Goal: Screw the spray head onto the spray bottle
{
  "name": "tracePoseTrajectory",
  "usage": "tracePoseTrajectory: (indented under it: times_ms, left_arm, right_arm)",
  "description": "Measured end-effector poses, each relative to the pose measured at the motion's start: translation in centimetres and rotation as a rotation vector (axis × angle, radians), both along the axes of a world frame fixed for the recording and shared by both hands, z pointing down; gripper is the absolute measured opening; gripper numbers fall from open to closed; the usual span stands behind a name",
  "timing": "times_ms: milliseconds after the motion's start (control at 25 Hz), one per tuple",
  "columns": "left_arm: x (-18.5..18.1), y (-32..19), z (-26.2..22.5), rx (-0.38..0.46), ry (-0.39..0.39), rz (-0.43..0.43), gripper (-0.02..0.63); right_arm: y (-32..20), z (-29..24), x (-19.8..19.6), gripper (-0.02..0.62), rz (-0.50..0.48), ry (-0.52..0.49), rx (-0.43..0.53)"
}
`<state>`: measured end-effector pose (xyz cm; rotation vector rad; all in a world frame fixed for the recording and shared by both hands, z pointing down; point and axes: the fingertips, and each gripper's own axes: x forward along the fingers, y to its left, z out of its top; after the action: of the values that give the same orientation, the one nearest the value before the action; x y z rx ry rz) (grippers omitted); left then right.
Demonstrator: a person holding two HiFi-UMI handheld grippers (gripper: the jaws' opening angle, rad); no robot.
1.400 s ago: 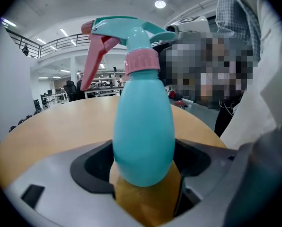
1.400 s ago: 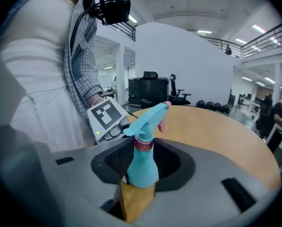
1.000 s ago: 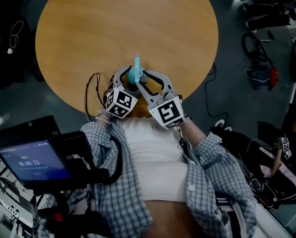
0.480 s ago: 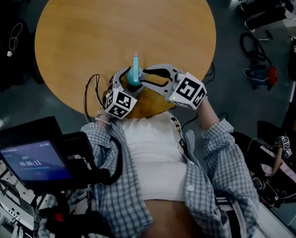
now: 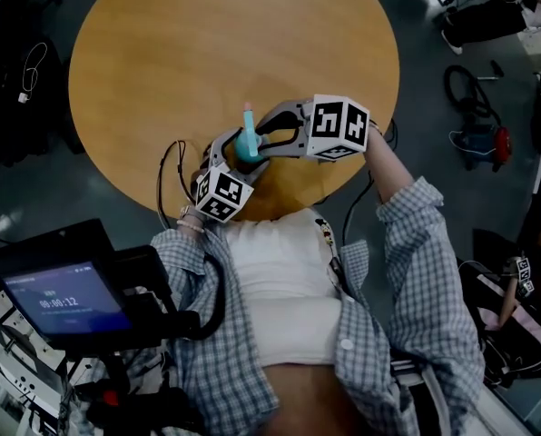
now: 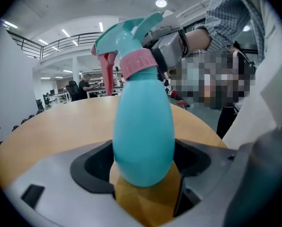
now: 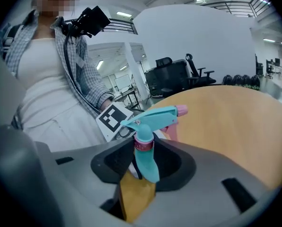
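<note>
The head camera looks steeply down on the round bench (image 5: 162,62) from above. The camera on the left tool (image 5: 241,153) sits very near the spray bottle (image 6: 143,136), facing out across the room. The camera on the right tool (image 5: 261,137) faces back at the person. All three views share the bench, the bottle and the spray head (image 7: 150,116).

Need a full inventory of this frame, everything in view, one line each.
table: one, round, wood-coloured, centre.
spray bottle: one, teal, upright at the table's near edge.
spray head: one, teal with pink collar and nozzle tip, atop the bottle.
screen: one, dark with lit blue display, lower left of head view.
floor clutter: several, mostly dark, right of table.
left tongs: one, grey, shut on the bottle's base.
right tongs: one, grey, shut on the head's collar.
marker cubes: two, black-and-white, one per tongs.
checked shirt: one, blue-white, over white T-shirt.
</note>
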<state>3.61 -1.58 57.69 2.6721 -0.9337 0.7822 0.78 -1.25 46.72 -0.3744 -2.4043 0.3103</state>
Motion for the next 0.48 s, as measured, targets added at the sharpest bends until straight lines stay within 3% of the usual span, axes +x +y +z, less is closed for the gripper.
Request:
tracePoseTrajectory:
  times_ms: [160, 280, 360, 480]
  left_arm:
    - [-0.14, 0.08, -0.05, 0.0, 0.003, -0.002, 0.39]
    - [-0.09, 0.14, -0.13, 0.002, 0.0, -0.006, 0.389]
    - [-0.06, 0.24, -0.17, 0.002, 0.0, -0.009, 0.388]
    - [-0.02, 0.28, -0.28, 0.003, 0.001, -0.013, 0.388]
  right_arm:
    - [0.2, -0.15, -0.33, 0.121, -0.019, -0.022, 0.01]
    - [0.33, -0.41, -0.15, 0.121, 0.047, -0.055, 0.069]
    - [0.63, -0.58, -0.01, 0.121, 0.137, -0.084, 0.147]
    - [0.9, -0.69, 0.16, 0.121, 0.296, -0.106, 0.346]
